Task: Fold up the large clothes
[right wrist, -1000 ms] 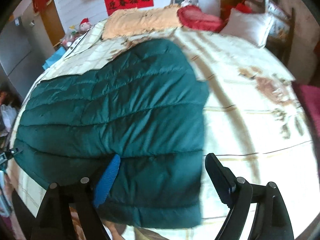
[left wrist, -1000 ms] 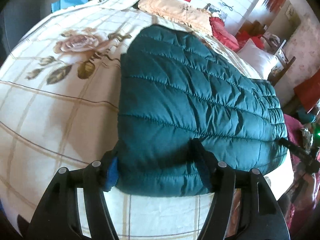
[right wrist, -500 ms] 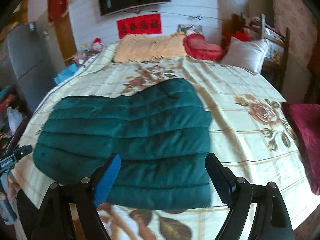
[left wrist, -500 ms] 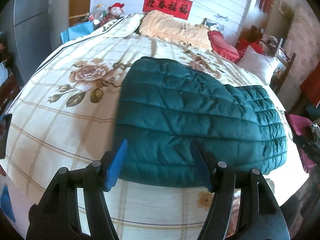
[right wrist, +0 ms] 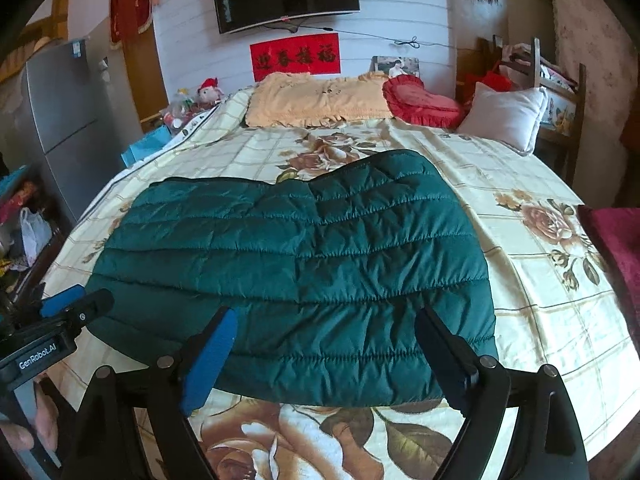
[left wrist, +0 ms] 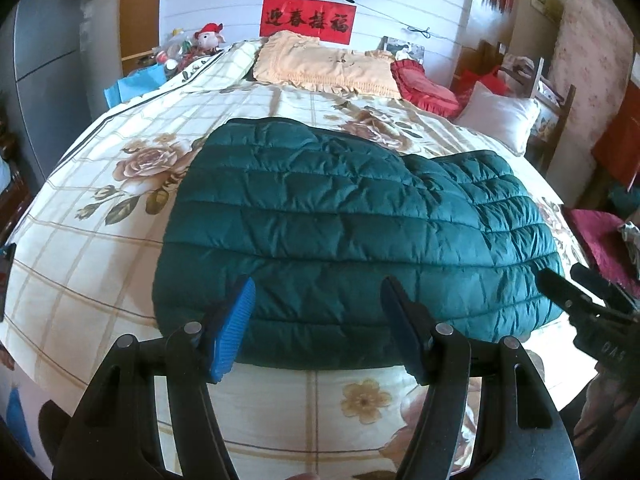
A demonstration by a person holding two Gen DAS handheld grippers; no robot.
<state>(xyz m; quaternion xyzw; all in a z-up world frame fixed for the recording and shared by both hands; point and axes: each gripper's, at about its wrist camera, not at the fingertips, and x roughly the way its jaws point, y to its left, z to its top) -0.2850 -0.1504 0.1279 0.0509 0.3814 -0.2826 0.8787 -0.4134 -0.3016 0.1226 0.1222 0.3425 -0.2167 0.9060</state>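
your left tongs (left wrist: 316, 328) stand spread and empty above the near hem of the green quilted jacket (left wrist: 352, 232), which lies folded flat on the floral bedspread (left wrist: 80, 264), stretching toward 12 o'clock. your right tongs (right wrist: 324, 356), jaws just widened, hover empty over the same hem; the jacket (right wrist: 296, 272) runs toward 11 o'clock.

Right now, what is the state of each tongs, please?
Left tongs: open, holding nothing.
Right tongs: open, just opened wider, nothing between; jacket lies free.
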